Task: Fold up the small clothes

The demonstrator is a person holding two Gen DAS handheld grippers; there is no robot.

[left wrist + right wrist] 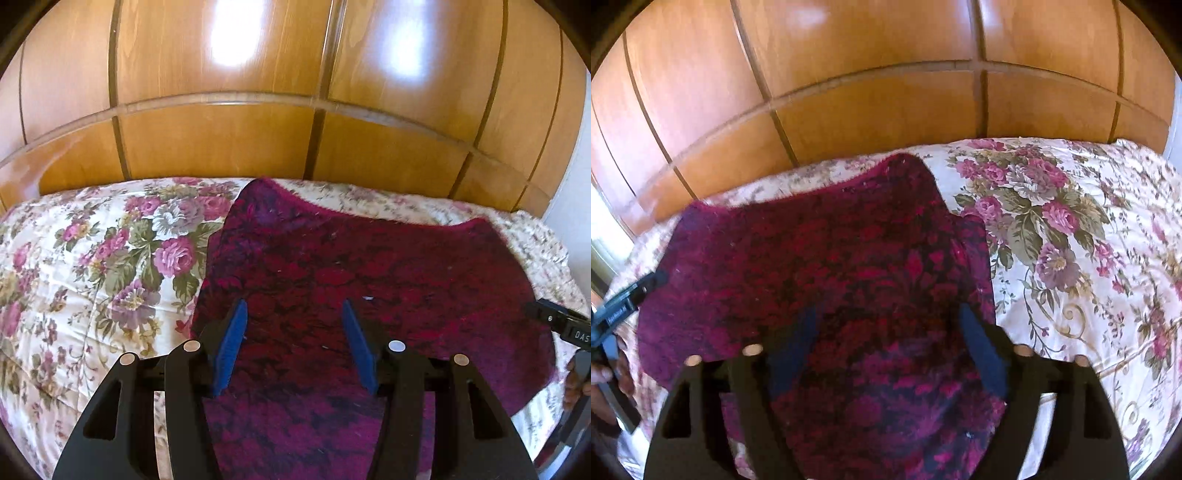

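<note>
A fuzzy crimson and purple patterned garment (351,277) lies spread flat on the floral bedspread (92,258); it also shows in the right wrist view (831,266). My left gripper (293,308) is open with blue pads, hovering over the garment's near left part. My right gripper (890,314) is open over the garment's near right part, its pads apart and holding nothing. The right gripper's body shows at the right edge of the left wrist view (569,325); the left gripper's body shows at the left edge of the right wrist view (620,306).
A glossy wooden wardrobe (295,92) stands right behind the bed. The floral bedspread (1071,258) extends to either side of the garment. The bed's far edge meets the wardrobe.
</note>
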